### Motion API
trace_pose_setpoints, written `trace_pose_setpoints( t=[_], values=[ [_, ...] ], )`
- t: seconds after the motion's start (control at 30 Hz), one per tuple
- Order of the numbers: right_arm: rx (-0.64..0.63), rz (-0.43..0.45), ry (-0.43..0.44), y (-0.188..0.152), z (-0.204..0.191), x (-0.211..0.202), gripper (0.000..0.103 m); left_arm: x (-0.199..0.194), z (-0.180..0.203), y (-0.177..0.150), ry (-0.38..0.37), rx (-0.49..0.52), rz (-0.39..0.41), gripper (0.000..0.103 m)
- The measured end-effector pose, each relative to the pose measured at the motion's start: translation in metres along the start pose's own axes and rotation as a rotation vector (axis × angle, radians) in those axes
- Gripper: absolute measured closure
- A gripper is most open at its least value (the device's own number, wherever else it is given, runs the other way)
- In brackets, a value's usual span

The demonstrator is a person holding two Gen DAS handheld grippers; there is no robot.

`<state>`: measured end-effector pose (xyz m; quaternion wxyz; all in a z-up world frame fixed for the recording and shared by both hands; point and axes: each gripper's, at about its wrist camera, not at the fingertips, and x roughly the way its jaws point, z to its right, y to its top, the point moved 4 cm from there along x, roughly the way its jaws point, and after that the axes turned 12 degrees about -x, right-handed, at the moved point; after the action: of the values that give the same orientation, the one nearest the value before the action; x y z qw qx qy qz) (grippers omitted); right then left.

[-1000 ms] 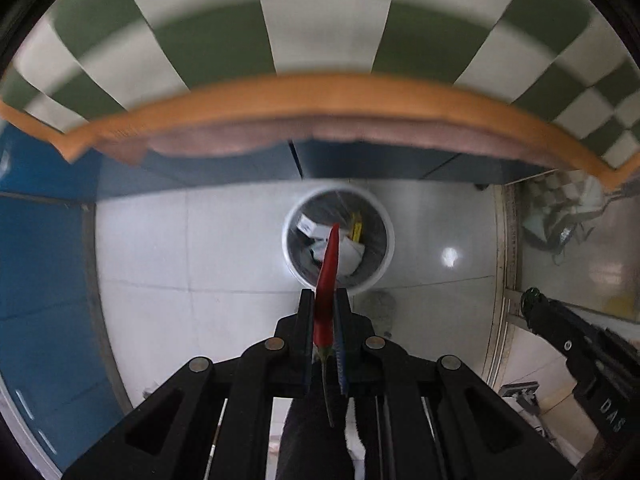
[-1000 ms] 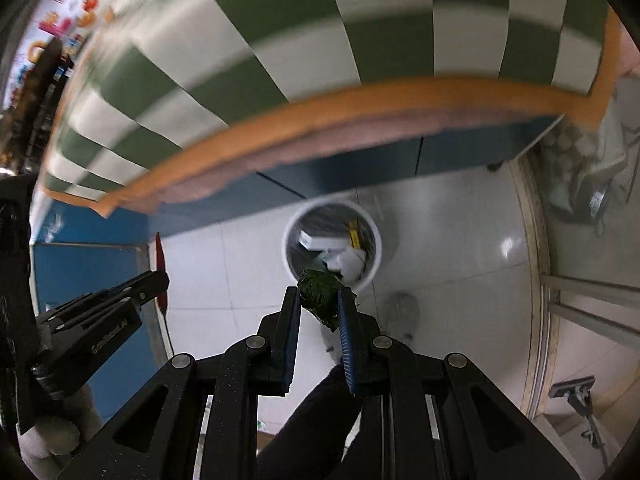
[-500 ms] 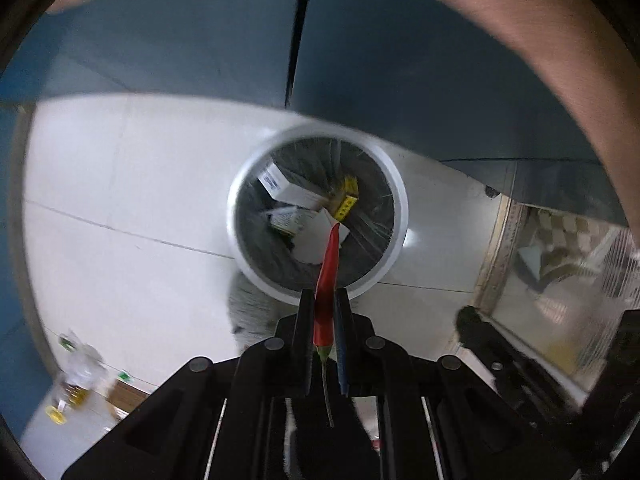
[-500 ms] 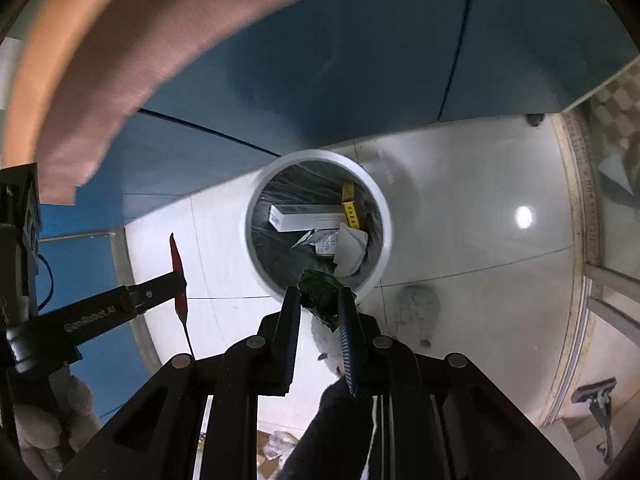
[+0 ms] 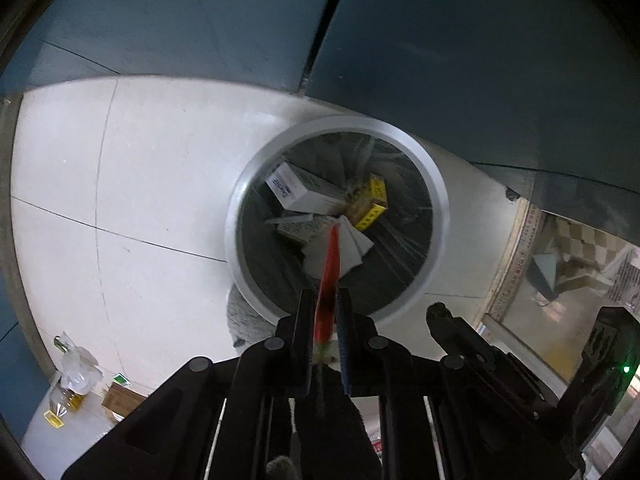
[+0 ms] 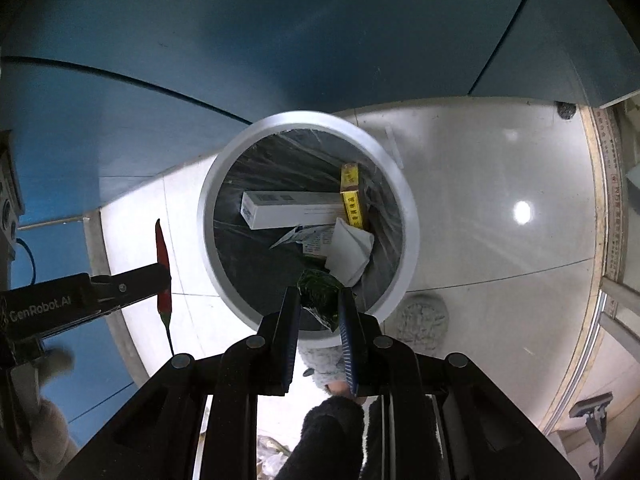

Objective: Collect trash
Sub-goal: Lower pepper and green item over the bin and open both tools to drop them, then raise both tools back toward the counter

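Note:
A white round bin [image 5: 400,132] [image 6: 304,118] with a black liner stands on the pale floor, holding white boxes, a yellow box and paper. My left gripper [image 5: 325,304] hangs over the bin's near rim with a red chili pepper [image 5: 330,272] upright between its jaws. The jaws are opening, and the chili still sits against the pads. The right wrist view shows that chili [image 6: 162,252] at the left gripper's [image 6: 160,276] tip, left of the bin. My right gripper [image 6: 318,300] is shut on a crumpled dark green wrapper [image 6: 318,294] above the near rim.
Blue cabinet panels [image 6: 280,40] rise right behind the bin. Fluffy grey slippers [image 6: 424,316] sit on the floor near it. An oil bottle [image 5: 70,384] and small cartons lie at the lower left. A mop head [image 6: 592,412] lies at the far right.
Both grippers have sunk from the checkered table's edge down toward the bin, which now looks much larger. The chili and the green wrapper stay between their jaws.

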<state>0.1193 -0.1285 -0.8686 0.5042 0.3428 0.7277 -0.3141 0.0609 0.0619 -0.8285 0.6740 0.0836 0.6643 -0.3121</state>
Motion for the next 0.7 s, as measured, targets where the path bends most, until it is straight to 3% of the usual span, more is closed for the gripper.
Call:
trace_pose_setpoints(
  t=[0.03, 0.1, 0.13, 0.23, 0.37, 0.7],
  values=[
    [0.005, -0.004, -0.004, 0.0, 0.0, 0.002, 0.08, -0.001, -0.002, 0.0, 0.01, 0.005, 0.008, 0.078],
    [0.0, -0.014, -0.024, 0.0, 0.001, 0.004, 0.072, -0.004, -0.006, 0.002, 0.046, 0.015, 0.046, 0.014],
    [-0.001, -0.015, -0.033, 0.0, 0.001, 0.004, 0.06, -0.006, -0.007, 0.003, 0.065, 0.021, 0.065, 0.005],
    [-0.011, -0.017, -0.075, -0.002, 0.001, 0.001, 0.041, -0.018, -0.015, 0.001, 0.13, 0.049, 0.113, 0.002],
    [-0.005, -0.024, -0.127, -0.005, 0.005, -0.008, 0.0, -0.036, -0.028, -0.007, 0.219, 0.094, 0.188, 0.002],
    [-0.03, 0.003, -0.202, -0.023, -0.013, -0.072, 0.0, -0.099, -0.037, -0.049, 0.244, 0.124, 0.249, 0.002]
  ],
)
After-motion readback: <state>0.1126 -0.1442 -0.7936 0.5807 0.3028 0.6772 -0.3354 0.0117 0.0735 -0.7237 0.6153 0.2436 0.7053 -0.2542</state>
